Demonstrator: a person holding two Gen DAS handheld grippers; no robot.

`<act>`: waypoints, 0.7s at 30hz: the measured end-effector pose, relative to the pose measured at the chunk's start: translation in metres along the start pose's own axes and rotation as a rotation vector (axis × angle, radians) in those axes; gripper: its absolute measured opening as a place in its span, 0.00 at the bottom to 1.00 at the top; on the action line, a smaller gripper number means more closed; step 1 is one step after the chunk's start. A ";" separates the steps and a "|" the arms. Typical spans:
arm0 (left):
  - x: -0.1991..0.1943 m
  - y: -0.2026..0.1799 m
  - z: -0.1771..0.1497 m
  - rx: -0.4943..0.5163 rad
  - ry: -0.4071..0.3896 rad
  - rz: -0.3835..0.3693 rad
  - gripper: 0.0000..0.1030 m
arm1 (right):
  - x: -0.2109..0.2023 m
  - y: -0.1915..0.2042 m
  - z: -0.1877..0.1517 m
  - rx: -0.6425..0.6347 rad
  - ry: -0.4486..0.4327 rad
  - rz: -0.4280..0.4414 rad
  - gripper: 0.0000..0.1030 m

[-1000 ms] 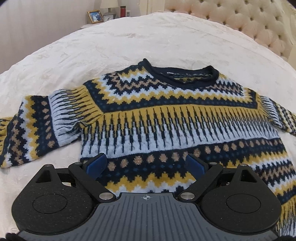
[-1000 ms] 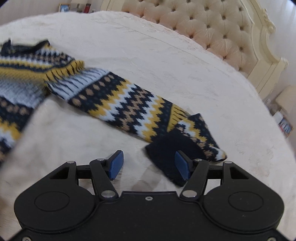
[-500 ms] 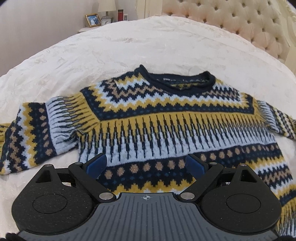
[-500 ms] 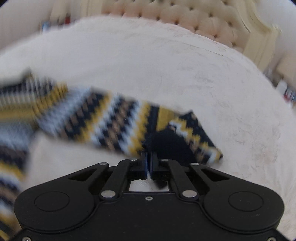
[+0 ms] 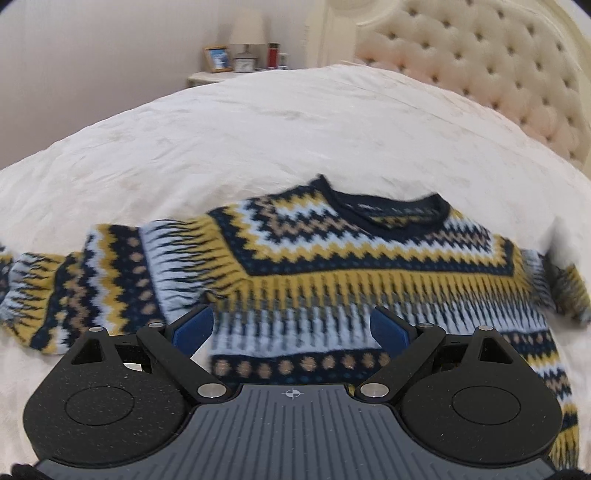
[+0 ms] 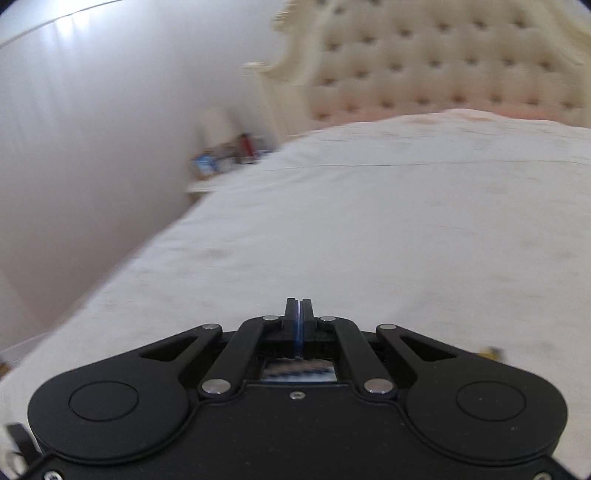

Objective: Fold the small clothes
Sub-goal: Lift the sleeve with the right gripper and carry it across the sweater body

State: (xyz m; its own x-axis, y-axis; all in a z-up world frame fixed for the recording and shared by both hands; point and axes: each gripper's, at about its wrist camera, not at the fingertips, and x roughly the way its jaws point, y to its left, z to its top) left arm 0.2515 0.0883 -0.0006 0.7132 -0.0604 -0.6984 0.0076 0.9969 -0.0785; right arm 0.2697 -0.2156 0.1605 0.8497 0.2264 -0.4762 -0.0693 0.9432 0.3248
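Sweater (image 5: 332,280) on bed (image 5: 258,122), nightstand (image 5: 210,77) beyond

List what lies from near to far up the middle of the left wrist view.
Left gripper → sweater → white bedspread → nightstand with picture frame, lamp and red bottle.

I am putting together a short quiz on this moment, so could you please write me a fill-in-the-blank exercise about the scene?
1. The patterned sweater lies spread on a ____ bedspread.
2. The left gripper hovers over the sweater with its jaws ____.
3. The right gripper has its jaws ____.
4. On the nightstand beside the bed, a lamp stands next to a ____ frame.

Missing words: white; open; shut; picture
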 end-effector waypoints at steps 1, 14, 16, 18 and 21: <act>-0.001 0.005 0.002 -0.017 -0.002 0.005 0.90 | 0.008 0.015 0.001 -0.025 0.008 0.022 0.05; -0.015 0.043 0.007 -0.110 -0.040 0.018 0.90 | 0.067 0.049 -0.092 -0.346 0.096 -0.180 0.44; -0.015 0.039 0.008 -0.089 -0.055 0.025 0.90 | 0.060 0.041 -0.108 -0.366 0.048 -0.225 0.50; -0.014 0.035 0.008 -0.073 -0.061 0.021 0.90 | 0.051 0.032 -0.120 -0.344 -0.007 -0.250 0.70; -0.011 0.030 0.007 -0.065 -0.073 0.007 0.90 | 0.048 0.025 -0.134 -0.362 -0.098 -0.372 0.98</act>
State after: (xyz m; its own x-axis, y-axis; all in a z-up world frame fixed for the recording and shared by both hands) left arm 0.2484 0.1189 0.0099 0.7620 -0.0477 -0.6458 -0.0413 0.9917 -0.1220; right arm 0.2389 -0.1490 0.0364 0.8948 -0.1475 -0.4214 0.0851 0.9829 -0.1632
